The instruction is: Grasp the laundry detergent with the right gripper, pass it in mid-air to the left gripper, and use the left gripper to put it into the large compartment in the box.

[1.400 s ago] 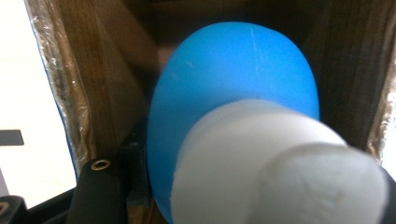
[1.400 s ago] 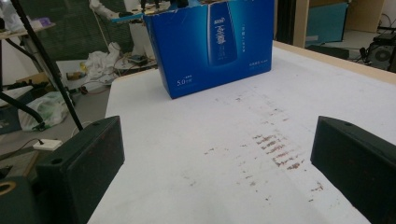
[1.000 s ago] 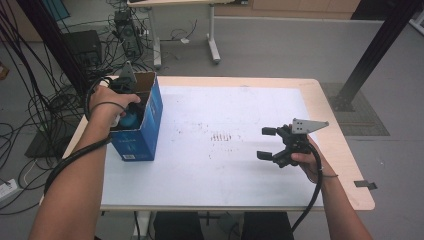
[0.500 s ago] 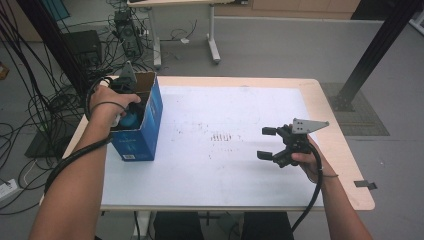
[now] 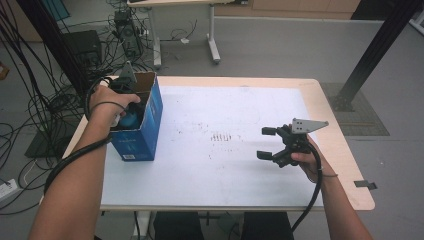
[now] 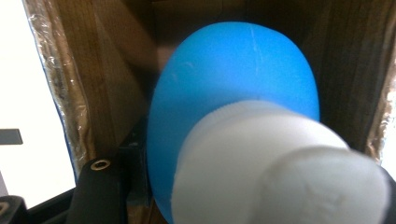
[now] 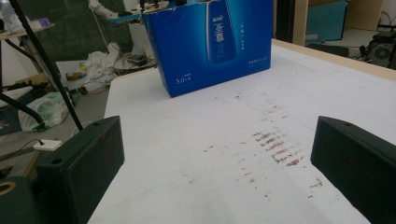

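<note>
An open-topped blue cardboard box (image 5: 145,131) stands at the table's left side; the right gripper view shows its printed face (image 7: 215,42). My left gripper (image 5: 128,102) reaches down into the box, shut on a rounded blue object with a white end (image 6: 233,107). One of its black fingers (image 6: 100,186) presses that object's side, and the brown inner walls of the box surround it. My right gripper (image 5: 267,144) hovers low over the white table top (image 5: 225,180) at the right. Its jaws stand wide open with nothing between them (image 7: 219,177).
Brownish smudges (image 5: 222,136) mark the middle of the white sheet. Cables and equipment (image 5: 60,60) crowd the floor left of the table. A second table's legs (image 5: 212,35) stand behind, and a black post (image 5: 370,55) rises at the right.
</note>
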